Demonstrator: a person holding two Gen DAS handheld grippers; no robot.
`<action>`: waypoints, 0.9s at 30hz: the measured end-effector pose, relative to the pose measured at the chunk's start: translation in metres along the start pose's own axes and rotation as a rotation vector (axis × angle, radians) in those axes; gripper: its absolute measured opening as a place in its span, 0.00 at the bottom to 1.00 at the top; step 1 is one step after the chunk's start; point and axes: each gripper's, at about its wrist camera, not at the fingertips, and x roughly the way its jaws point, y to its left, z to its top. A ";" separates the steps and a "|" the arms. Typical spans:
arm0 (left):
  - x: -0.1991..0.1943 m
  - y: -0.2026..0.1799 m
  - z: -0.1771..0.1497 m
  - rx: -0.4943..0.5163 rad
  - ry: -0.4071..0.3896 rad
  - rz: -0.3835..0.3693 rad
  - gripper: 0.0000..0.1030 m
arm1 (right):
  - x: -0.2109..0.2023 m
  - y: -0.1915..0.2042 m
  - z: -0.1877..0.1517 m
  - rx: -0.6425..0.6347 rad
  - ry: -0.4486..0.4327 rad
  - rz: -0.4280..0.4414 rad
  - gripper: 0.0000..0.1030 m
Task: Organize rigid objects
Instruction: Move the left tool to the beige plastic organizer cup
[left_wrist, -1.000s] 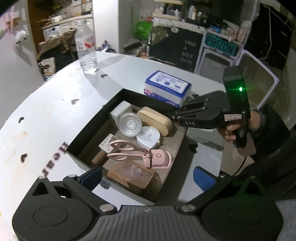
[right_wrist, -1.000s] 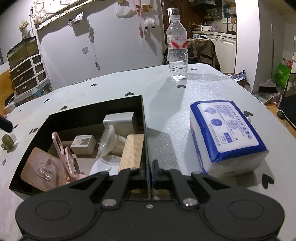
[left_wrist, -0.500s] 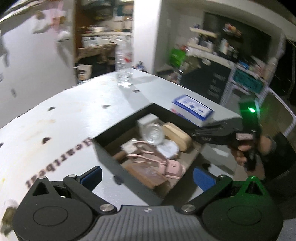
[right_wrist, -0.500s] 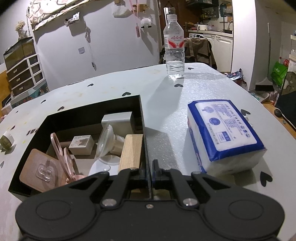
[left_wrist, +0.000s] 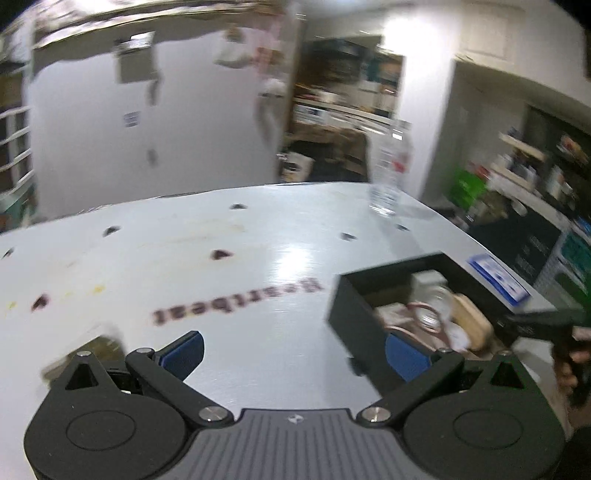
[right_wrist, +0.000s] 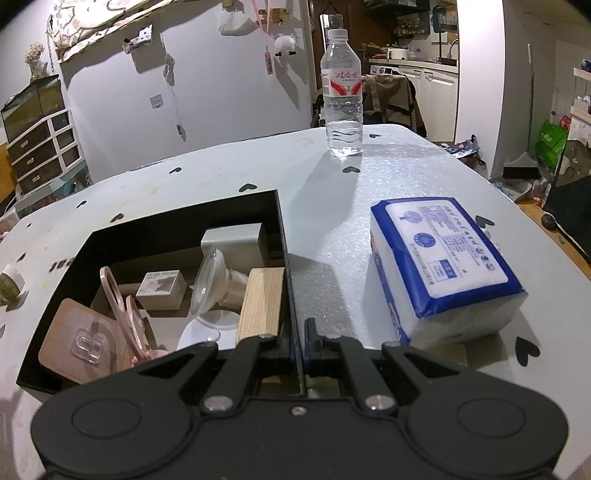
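- Left wrist view, pretty blurry: left gripper (left_wrist: 293, 350) with jaws spread wide, blue pads (left_wrist: 184, 352) bare, nothing between them, just hanging over the white table (left_wrist: 240, 258) with the "Heartbeat" lettering (left_wrist: 236, 304).
- Black box (left_wrist: 354, 325) off to the right, packed with small stuff: a wooden block (left_wrist: 471, 321), something clear and round, pink bits. Too smeared to say more.
- Water bottle (left_wrist: 388, 173) standing at the far edge; blue-and-white pack (left_wrist: 498, 275) behind the box.
- Right gripper (left_wrist: 517, 321) visible at the right edge, gripped by a hand (left_wrist: 569, 369).
- Right wrist view, sharp: right gripper (right_wrist: 300, 332) pinched narrow on the black box's (right_wrist: 282, 236) right wall.
- Inside: wooden block (right_wrist: 260, 302), clear cup thing (right_wrist: 207, 280), grey box (right_wrist: 232, 243), small carton (right_wrist: 160, 290), pink loops (right_wrist: 118, 299), brown hook plate (right_wrist: 79, 341).
- Tissue pack (right_wrist: 439, 254) on the table right of the box, well apart; bottle (right_wrist: 341, 99) upright further back.
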 end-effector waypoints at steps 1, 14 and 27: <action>-0.001 0.007 -0.002 -0.026 -0.007 0.021 1.00 | -0.001 0.000 0.000 0.000 -0.001 -0.001 0.05; 0.000 0.080 -0.027 -0.295 -0.108 0.314 1.00 | -0.009 0.002 0.001 0.007 -0.013 -0.021 0.06; 0.041 0.115 -0.036 -0.416 -0.222 0.481 1.00 | -0.008 0.005 0.002 0.004 -0.012 -0.038 0.07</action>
